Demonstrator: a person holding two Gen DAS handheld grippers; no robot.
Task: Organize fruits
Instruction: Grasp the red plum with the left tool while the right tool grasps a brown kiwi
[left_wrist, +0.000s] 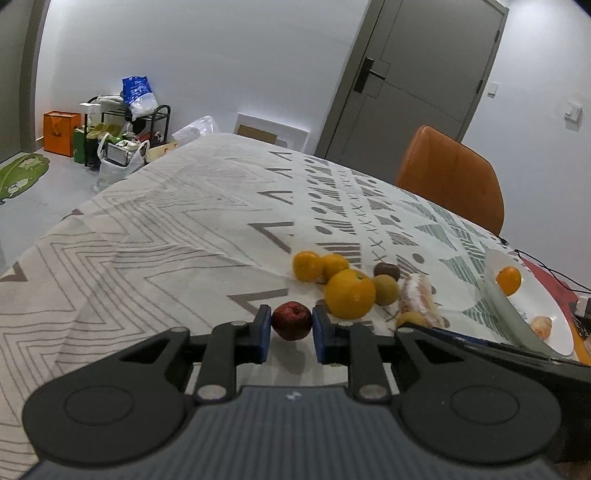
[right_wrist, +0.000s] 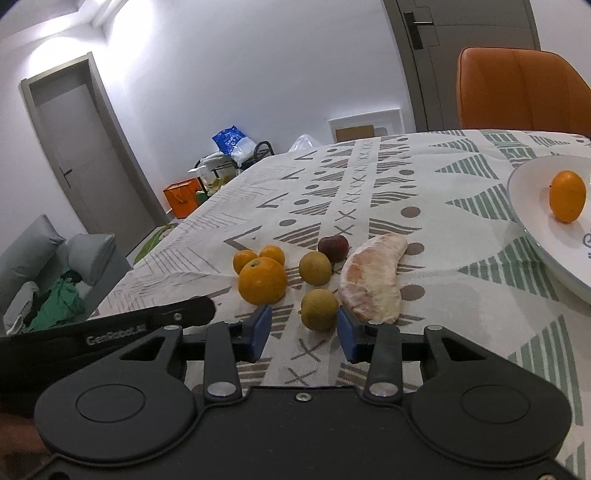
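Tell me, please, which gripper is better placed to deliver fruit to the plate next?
Probably left: the left gripper clamps the red fruit, while the right gripper only straddles a green fruit.

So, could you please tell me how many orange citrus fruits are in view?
4: one large orange on the tablecloth, two small ones just behind it, one on the white plate. None seems hidden.
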